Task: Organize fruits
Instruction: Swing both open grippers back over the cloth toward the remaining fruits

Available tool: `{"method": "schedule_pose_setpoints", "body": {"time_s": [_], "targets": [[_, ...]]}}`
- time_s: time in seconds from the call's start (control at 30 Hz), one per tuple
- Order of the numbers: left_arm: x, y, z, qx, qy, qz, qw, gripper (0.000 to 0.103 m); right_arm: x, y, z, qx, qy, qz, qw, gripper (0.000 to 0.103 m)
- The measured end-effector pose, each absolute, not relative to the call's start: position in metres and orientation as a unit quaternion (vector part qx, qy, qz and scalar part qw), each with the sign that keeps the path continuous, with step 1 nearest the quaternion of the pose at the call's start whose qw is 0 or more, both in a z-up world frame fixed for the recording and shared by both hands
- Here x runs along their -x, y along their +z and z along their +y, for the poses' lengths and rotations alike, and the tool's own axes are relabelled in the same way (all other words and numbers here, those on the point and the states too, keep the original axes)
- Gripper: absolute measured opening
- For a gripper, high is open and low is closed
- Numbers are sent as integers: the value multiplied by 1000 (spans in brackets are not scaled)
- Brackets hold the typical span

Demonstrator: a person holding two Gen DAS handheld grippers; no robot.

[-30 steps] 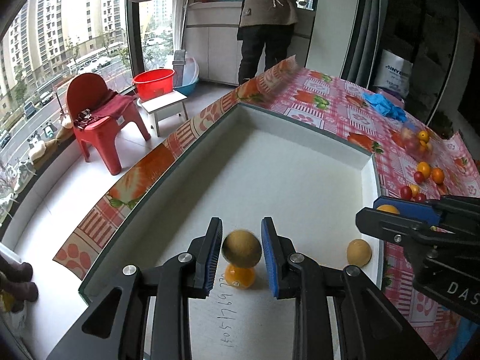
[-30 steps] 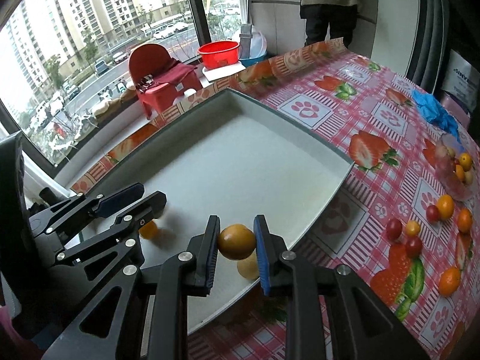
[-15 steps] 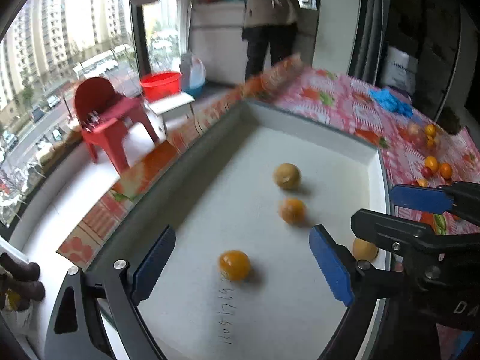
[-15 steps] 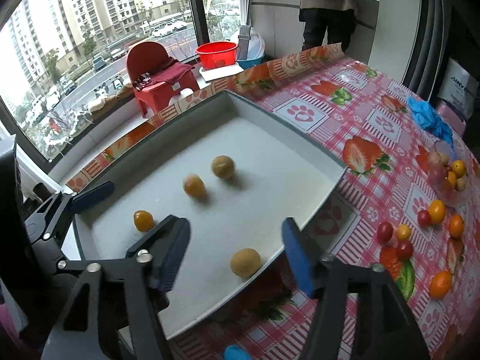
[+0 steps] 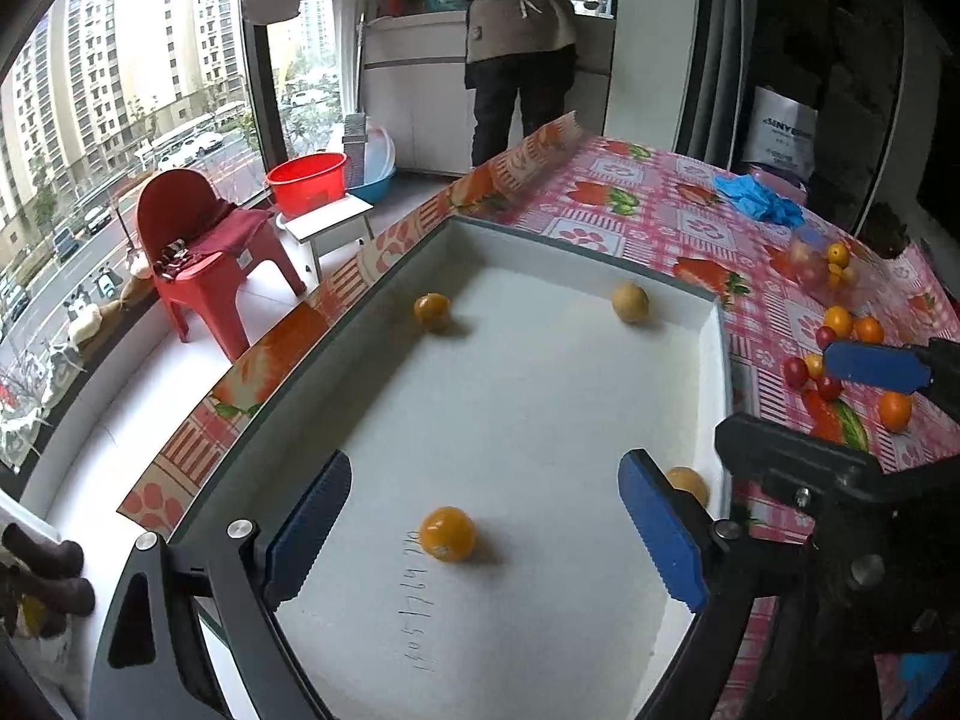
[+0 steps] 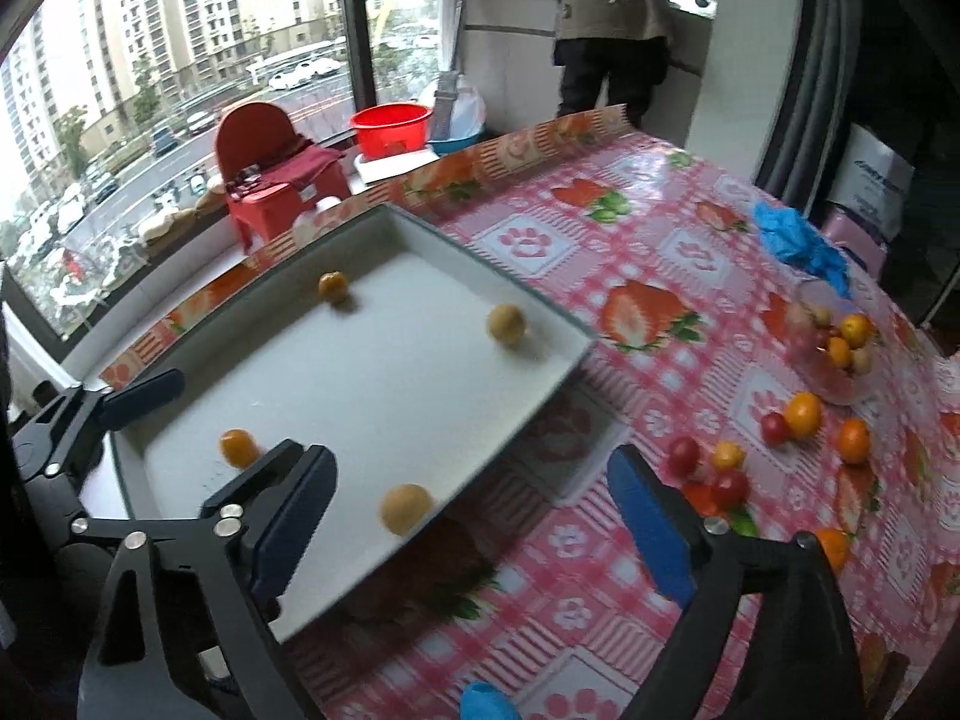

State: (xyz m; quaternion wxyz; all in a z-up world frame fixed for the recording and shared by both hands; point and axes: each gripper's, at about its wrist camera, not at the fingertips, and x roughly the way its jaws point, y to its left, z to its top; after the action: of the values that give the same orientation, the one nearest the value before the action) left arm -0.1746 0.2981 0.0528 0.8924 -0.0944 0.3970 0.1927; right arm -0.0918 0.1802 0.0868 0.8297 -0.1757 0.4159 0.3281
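Observation:
A white tray [image 5: 714, 372] on the table holds several fruits: an orange one [image 5: 447, 534] near its front, a tan one [image 5: 690, 483] by its right wall, an orange one [image 5: 432, 310] by its left wall and a tan one [image 5: 630, 302] at the back. My left gripper [image 5: 486, 531] is open and empty over the tray's front. My right gripper [image 6: 474, 516] is open and empty above the tray's right rim [image 6: 528, 414], near the tan fruit [image 6: 406, 508]. The orange fruit [image 6: 238, 447] lies to its left.
Loose oranges and red cherry tomatoes [image 6: 774, 438] lie on the strawberry tablecloth right of the tray, with a clear bag of fruit [image 6: 834, 348] and blue gloves [image 6: 798, 240] behind. A person [image 5: 516, 30] stands at the far counter. A red chair [image 5: 204, 252] is on the floor left.
Both grippers opened and let go of their fruits, which rolled to the back of the tray. Both grippers then pulled back and up; the right one swung right.

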Motion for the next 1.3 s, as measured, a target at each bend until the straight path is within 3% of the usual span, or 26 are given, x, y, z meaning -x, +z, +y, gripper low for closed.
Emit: {"method": "schedule_pose_setpoints", "body": {"time_s": [0.57,0.97,1.3], "targets": [[149,77,228,33,153,404,901,92,66,94,93,119,278,415,858,103],[120,70,171,8,107,436,894,92,29,55,-18,51,175,476,860,103],[70,48,148,19,82,472,877,92,36,15,-63,68,122,499,855,103]]}}
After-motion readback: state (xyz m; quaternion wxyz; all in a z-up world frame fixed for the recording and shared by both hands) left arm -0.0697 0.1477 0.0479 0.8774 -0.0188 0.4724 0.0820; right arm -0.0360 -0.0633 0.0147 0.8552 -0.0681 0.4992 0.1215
